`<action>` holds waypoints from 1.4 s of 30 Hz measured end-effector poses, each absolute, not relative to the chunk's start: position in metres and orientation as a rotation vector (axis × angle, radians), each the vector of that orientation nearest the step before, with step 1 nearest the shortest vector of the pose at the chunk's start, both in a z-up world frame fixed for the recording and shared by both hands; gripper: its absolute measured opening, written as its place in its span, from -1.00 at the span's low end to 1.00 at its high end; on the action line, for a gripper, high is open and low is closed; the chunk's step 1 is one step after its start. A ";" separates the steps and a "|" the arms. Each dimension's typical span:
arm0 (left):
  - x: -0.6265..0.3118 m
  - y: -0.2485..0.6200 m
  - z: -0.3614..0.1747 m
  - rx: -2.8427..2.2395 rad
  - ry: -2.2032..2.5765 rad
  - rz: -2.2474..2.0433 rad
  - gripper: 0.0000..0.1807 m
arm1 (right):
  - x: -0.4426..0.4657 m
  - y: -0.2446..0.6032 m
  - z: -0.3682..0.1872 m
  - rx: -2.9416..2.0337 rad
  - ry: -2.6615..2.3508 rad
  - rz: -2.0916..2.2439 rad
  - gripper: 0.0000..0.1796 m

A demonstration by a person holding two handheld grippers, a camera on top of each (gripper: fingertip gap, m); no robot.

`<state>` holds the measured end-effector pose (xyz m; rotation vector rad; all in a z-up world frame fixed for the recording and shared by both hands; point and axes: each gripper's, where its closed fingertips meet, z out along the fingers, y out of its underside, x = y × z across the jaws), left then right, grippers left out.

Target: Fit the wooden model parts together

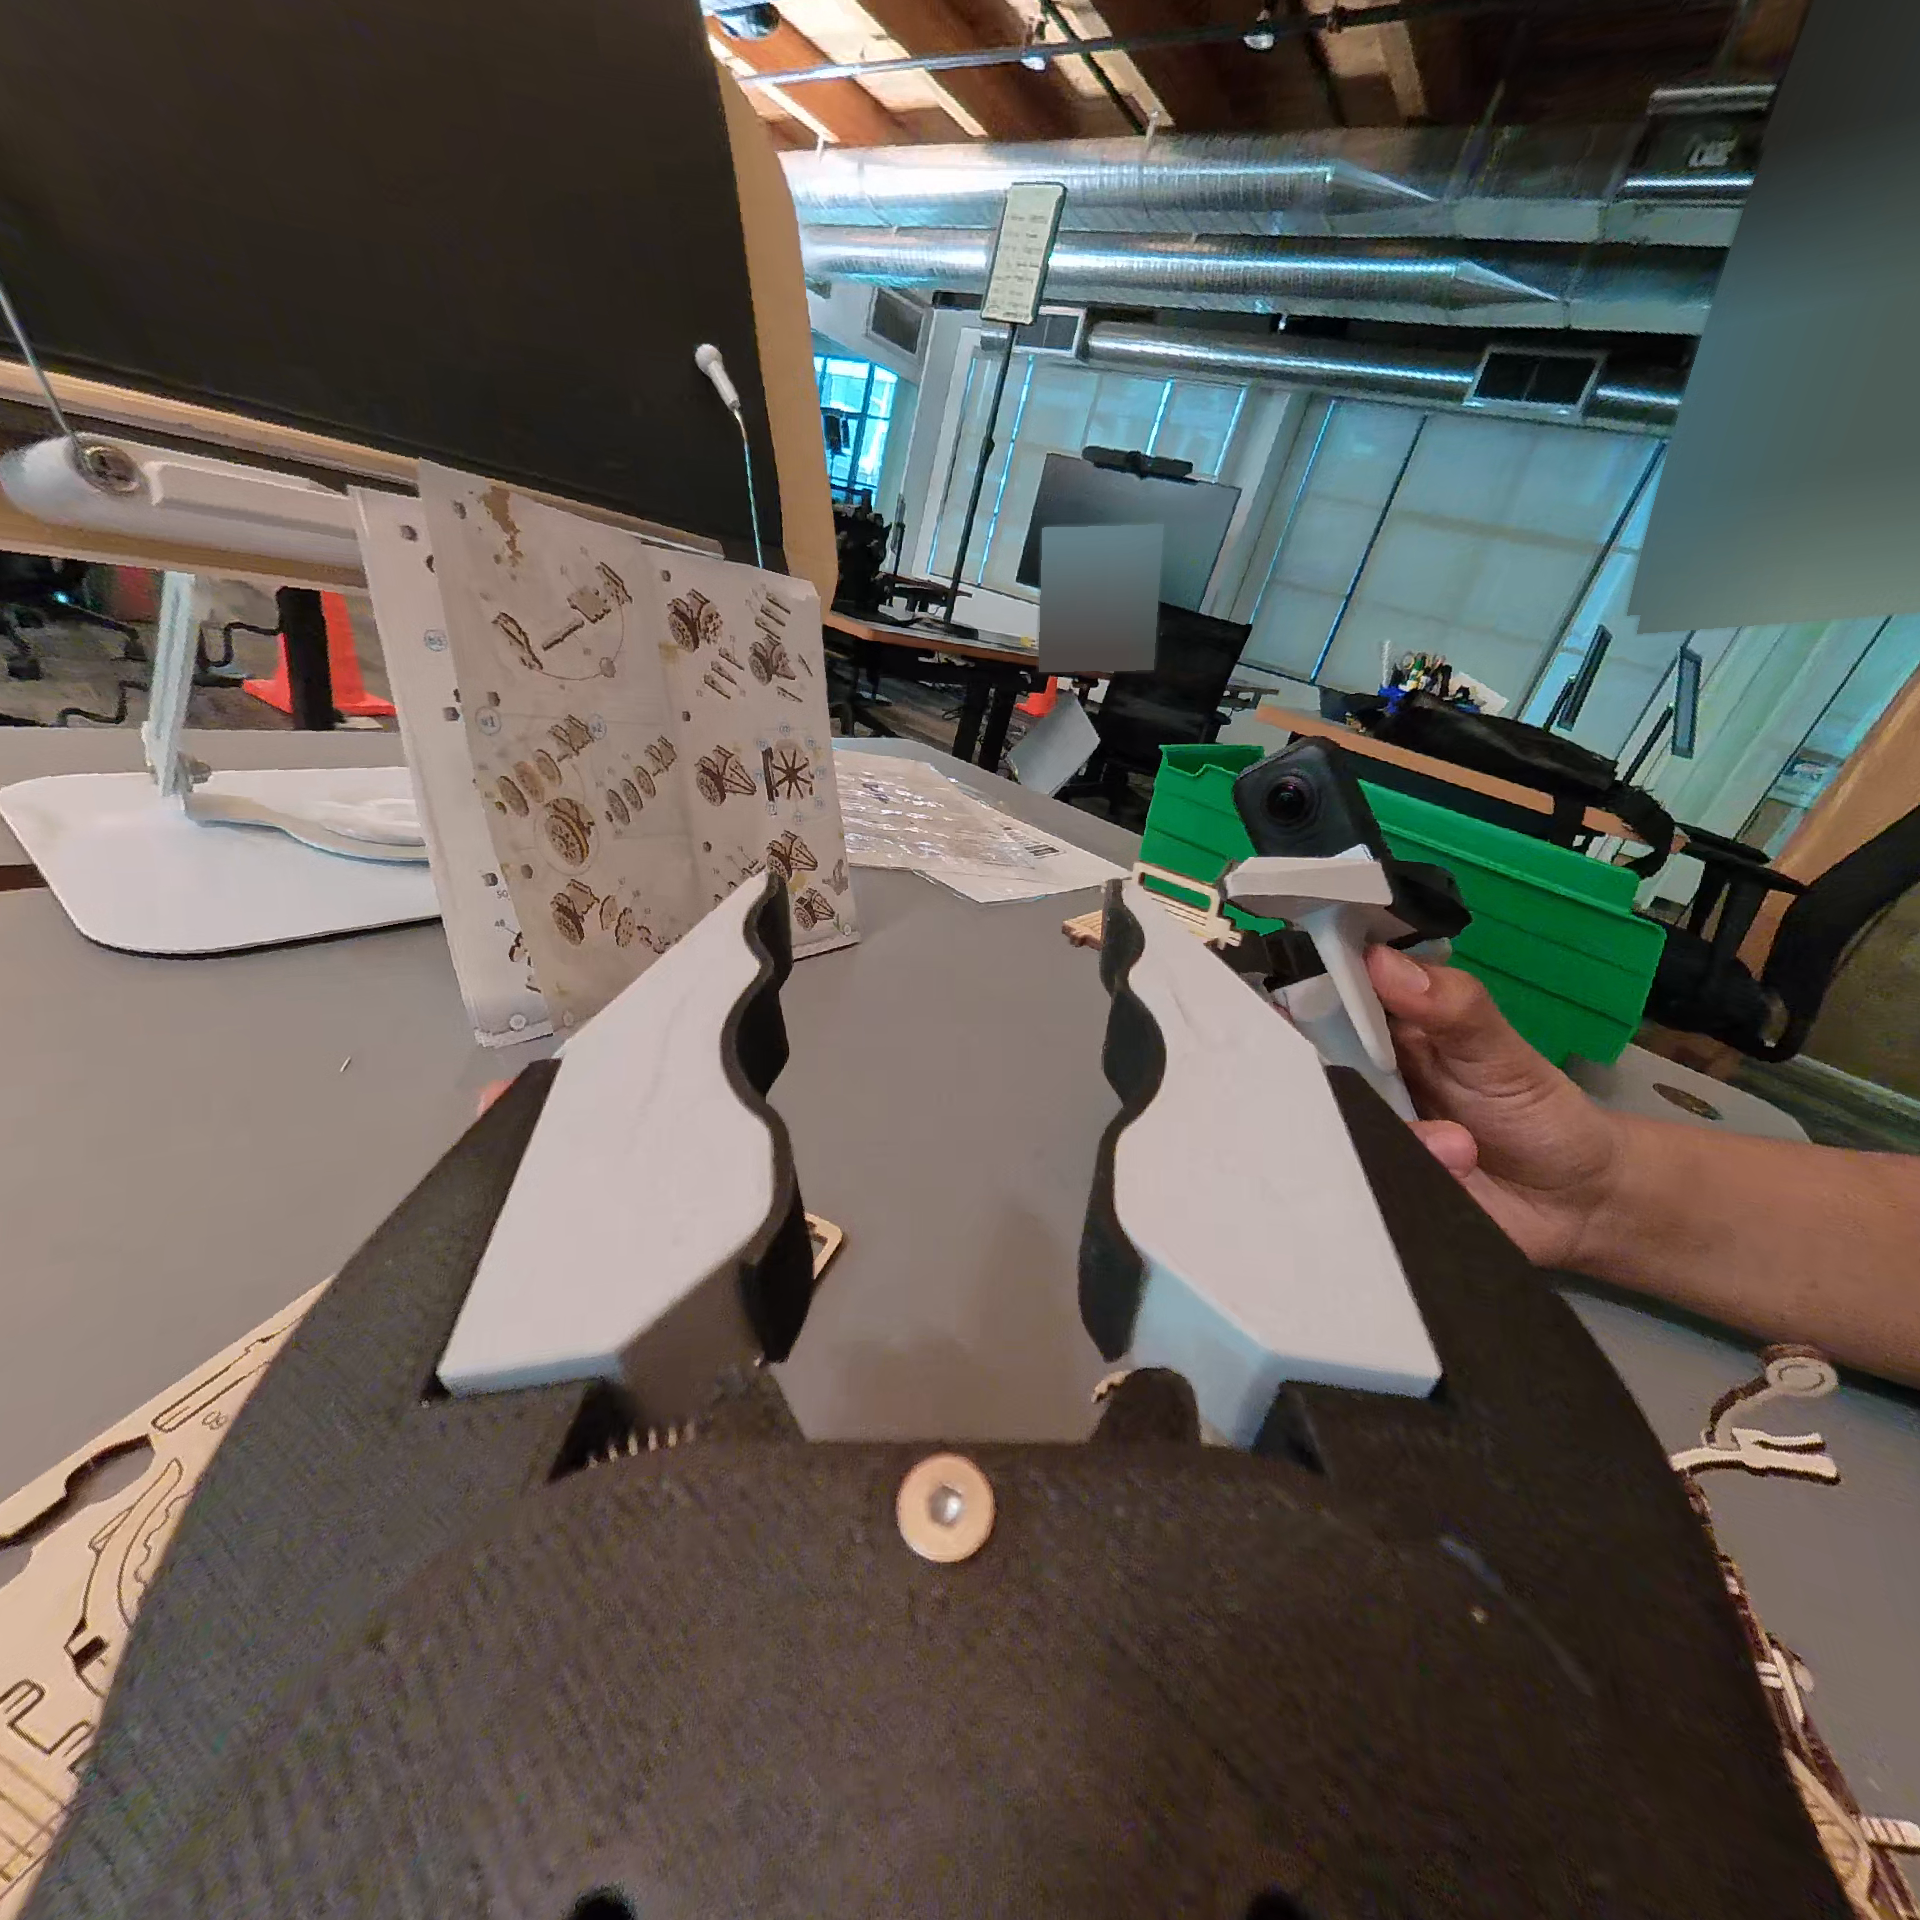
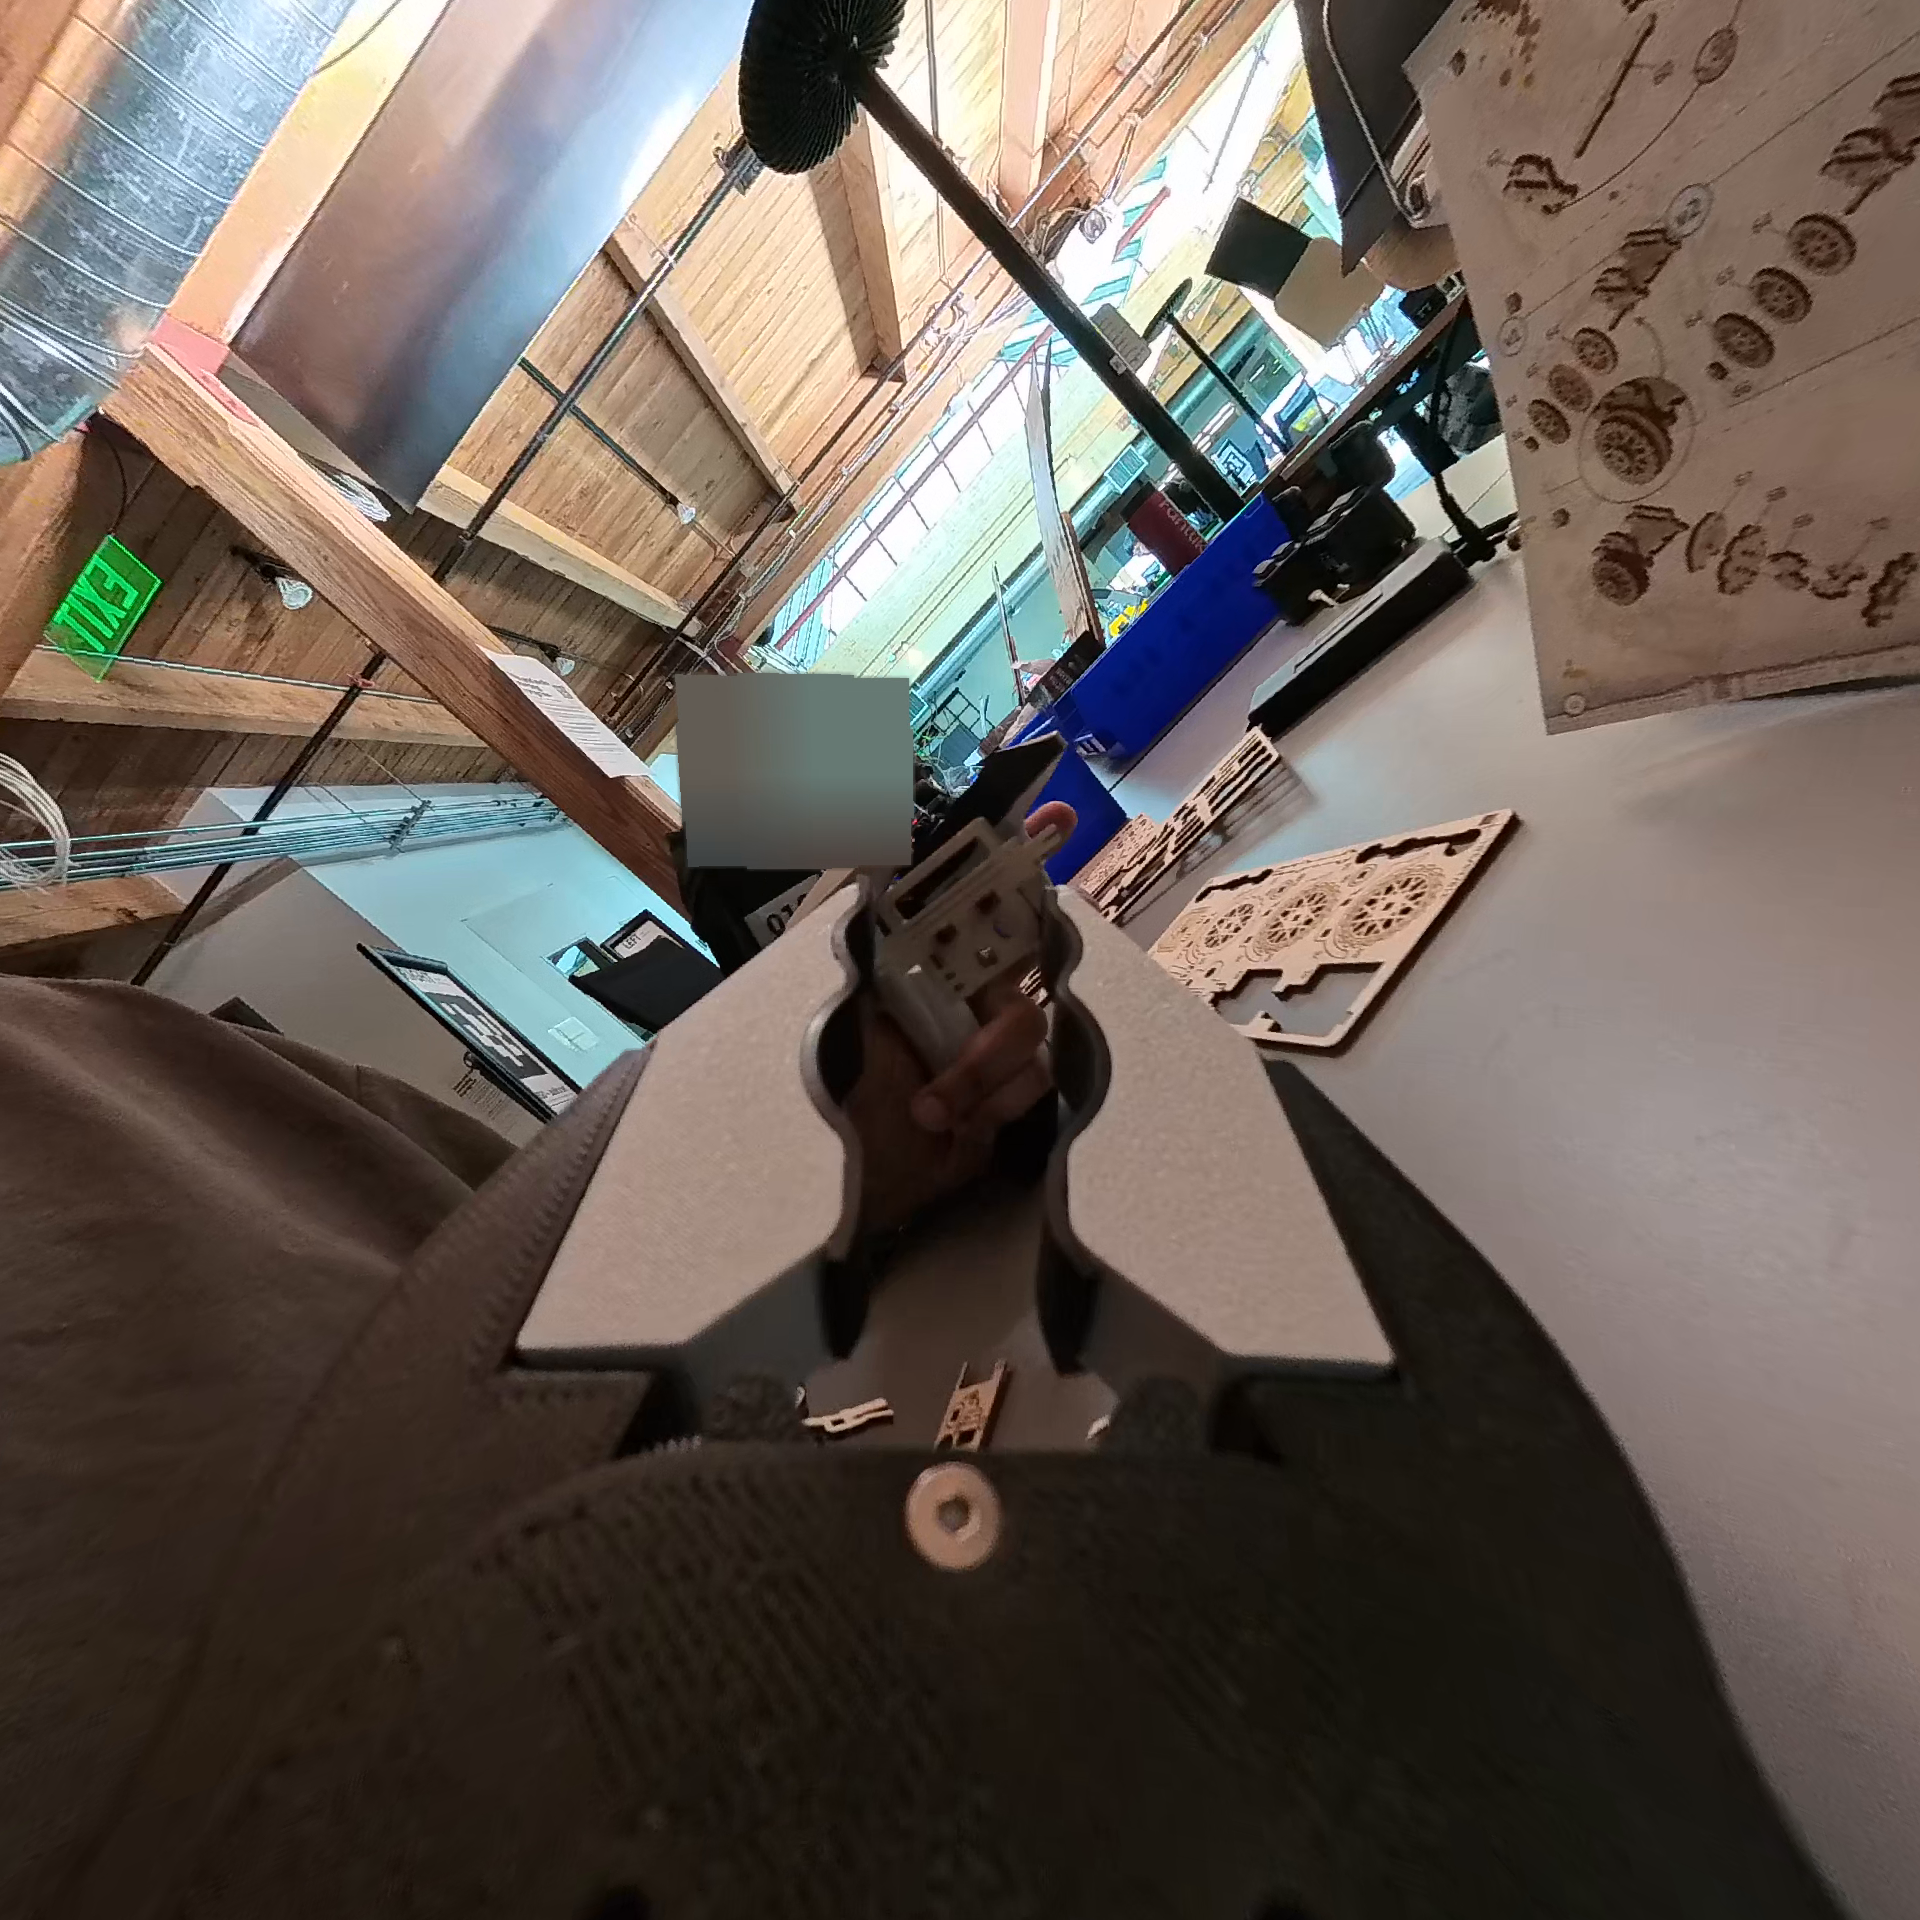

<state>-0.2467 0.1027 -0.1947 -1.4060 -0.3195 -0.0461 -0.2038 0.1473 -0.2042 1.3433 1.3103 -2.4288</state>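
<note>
Aloft, a thin wooden part is clamped at its lower edge in the right gripper, at 12 o'clock; light, stiff, likely brittle. Left gripper is held apart, empty, over the table.

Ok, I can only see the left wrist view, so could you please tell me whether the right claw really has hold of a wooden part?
Observer: Yes, the right claw is shut on a flat wooden part with a slot and small holes, gripped at its tips.
Operator: Thank you. Is anything lying under it?
Observer: Two small loose pieces lie on the grey table beneath it.
Operator: Are any part sheets close by?
Observer: A wooden sheet with wheel patterns lies flat on the table beside the claw.
</note>
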 end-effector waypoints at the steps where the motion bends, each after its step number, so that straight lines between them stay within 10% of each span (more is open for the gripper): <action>1: -0.247 0.103 -0.195 -1.405 -0.322 -0.051 -0.36 | -0.204 0.147 -0.204 1.343 1.309 -2.429 -0.66; 42: -0.249 0.104 -0.197 -1.422 -0.340 -0.045 -0.41 | -0.205 0.150 -0.204 1.347 1.276 -2.429 -0.66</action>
